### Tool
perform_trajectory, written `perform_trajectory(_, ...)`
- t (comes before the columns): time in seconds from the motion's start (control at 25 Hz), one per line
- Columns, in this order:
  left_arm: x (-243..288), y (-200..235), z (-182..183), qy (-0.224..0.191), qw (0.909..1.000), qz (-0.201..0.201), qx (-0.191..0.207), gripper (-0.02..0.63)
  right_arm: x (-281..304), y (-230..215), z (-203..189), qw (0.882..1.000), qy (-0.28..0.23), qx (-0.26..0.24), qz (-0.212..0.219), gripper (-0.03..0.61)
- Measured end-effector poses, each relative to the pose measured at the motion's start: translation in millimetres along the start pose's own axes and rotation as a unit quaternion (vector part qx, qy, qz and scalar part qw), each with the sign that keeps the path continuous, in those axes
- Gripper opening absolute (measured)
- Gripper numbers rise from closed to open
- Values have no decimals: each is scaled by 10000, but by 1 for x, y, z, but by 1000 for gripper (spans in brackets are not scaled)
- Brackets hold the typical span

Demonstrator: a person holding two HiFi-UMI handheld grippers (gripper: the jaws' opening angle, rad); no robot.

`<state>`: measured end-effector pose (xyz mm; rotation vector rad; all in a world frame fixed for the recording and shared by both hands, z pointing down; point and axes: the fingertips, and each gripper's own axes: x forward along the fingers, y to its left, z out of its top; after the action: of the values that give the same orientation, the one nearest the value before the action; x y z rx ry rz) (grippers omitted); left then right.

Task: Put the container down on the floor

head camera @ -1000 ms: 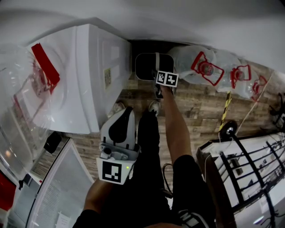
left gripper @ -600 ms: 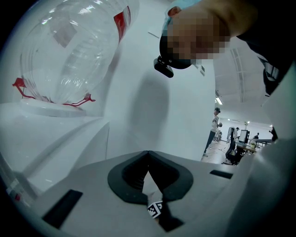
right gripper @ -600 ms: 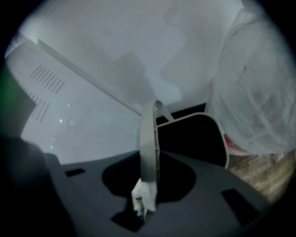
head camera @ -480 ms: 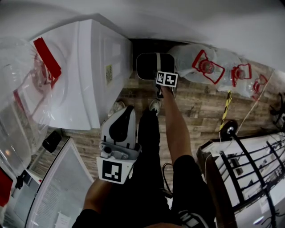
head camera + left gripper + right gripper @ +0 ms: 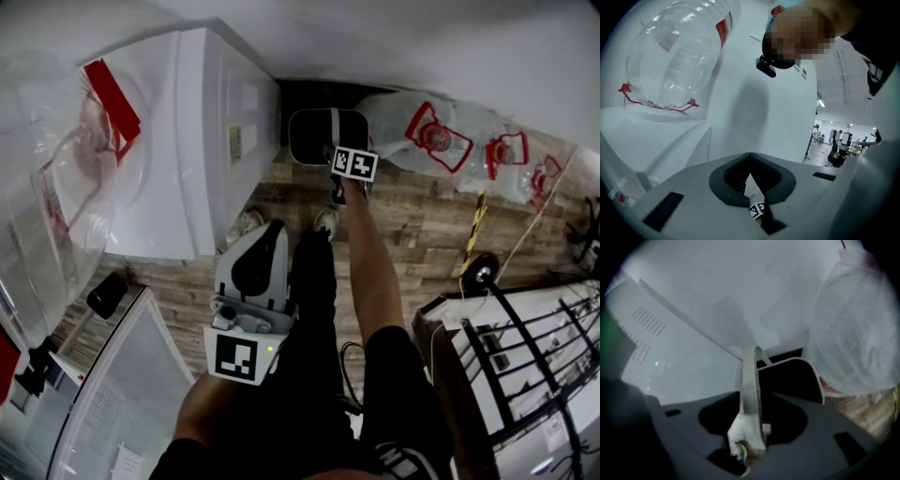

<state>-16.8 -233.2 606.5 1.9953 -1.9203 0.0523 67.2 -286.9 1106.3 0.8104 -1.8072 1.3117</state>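
Observation:
The container [image 5: 311,139] is a dark bin with a pale rim and a white strap handle [image 5: 332,124]. It stands on the wood floor between the white dispenser and the bagged bottles. My right gripper [image 5: 335,145] reaches down to it at arm's length. Its jaws are opening, and the handle [image 5: 751,385] runs up between them without the pads pressing on it. The bin's dark mouth [image 5: 790,380] lies just beyond. My left gripper [image 5: 265,234] hangs near my knee, shut and empty, with its jaws meeting at a point [image 5: 750,155].
A white water dispenser [image 5: 192,141] with an upturned clear bottle [image 5: 66,178] stands left of the bin. Large bottles with red handles [image 5: 431,136] lie on the floor [image 5: 422,234] at its right. A white wire rack [image 5: 525,356] fills the lower right. My shoes [image 5: 324,223] are just behind the bin.
The head view has drifted slightly, so the dispenser sits a little further right. Both grippers and the bin stay where they were.

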Motion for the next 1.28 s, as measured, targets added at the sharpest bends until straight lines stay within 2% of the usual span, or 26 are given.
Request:
perform_trajectory(0.28, -13, -6, 13, -103, 9999, -51, -59, 28, -26, 6, 9, 9996, -229, -72, -177, 195)
perform_trajectory(0.6, -49, -26, 53, -120, 9996, -264, 29, 28, -96, 38, 11, 9986, -490, 95, -188, 195)
perform_trajectory(0.8, -81, -35, 87, -92, 9988, -477, 1, 28, -162, 83, 10, 9965, -705, 439, 18, 189)
perform_trajectory(1.08, -117, -35, 127, -271, 9964, -787, 166, 28, -268, 147, 9, 9935, -1096, 274, -139, 124)
perform_trajectory(1.28, -149, -31, 153, -379, 9959, -810, 131, 28, -337, 205, -1, 9913, -1312, 76, -114, 87)
